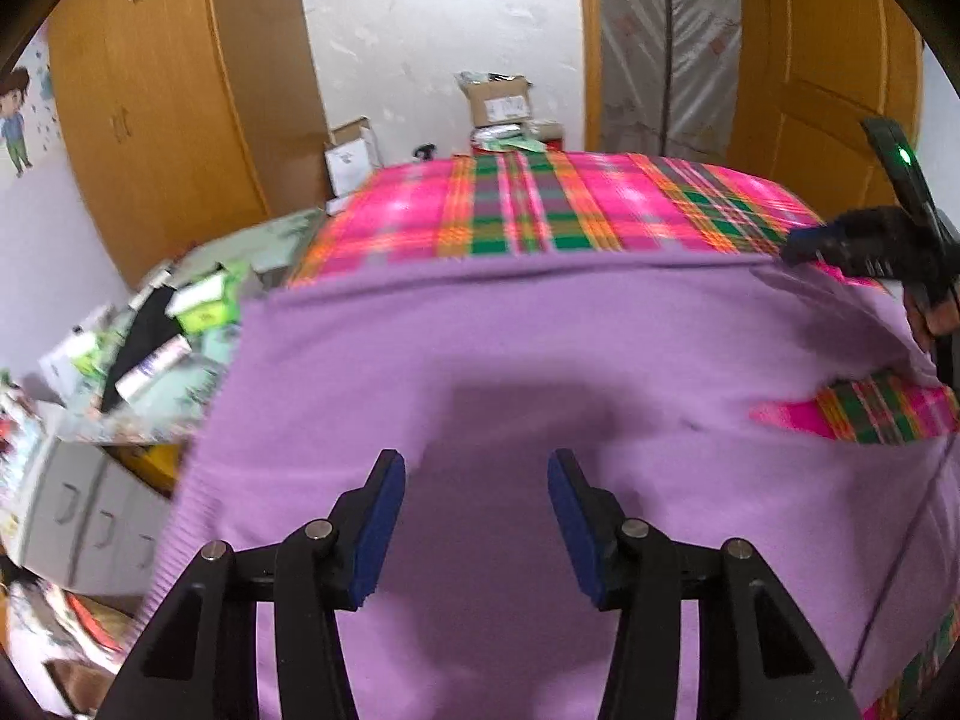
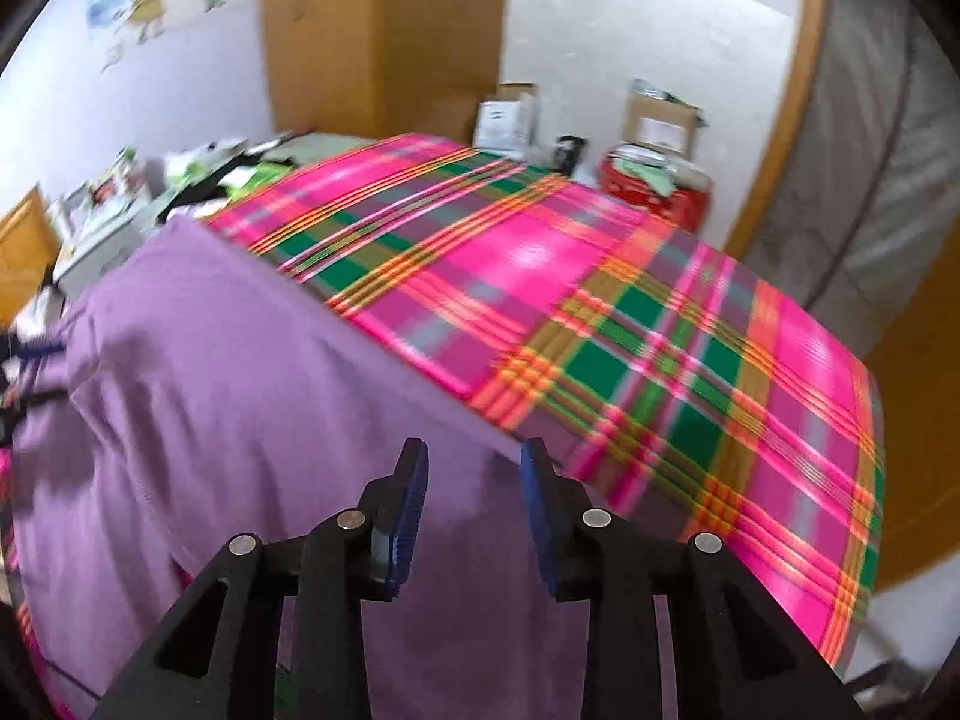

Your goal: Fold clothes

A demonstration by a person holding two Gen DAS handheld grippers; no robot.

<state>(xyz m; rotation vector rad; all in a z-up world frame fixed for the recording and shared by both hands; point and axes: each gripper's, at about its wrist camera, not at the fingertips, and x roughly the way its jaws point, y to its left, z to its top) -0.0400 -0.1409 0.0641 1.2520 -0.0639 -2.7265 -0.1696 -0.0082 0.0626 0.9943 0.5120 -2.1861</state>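
A purple garment (image 1: 480,360) lies spread flat over the near part of a bed covered in a pink, green and orange plaid cloth (image 1: 540,204). My left gripper (image 1: 477,462) hovers over the middle of the garment, open, with nothing between its blue pads. In the right wrist view my right gripper (image 2: 474,450) is open above the garment's (image 2: 210,360) right edge, where it meets the plaid cloth (image 2: 600,312). No fabric is pinched. In the left wrist view the right gripper (image 1: 804,246) shows at the garment's far right corner, with a hand behind it.
A cluttered side table (image 1: 168,324) with boxes and packets stands left of the bed, above white drawers (image 1: 90,516). Cardboard boxes (image 1: 498,102) sit beyond the bed's far end. A wooden wardrobe (image 1: 162,96) and a door (image 1: 828,72) line the back wall.
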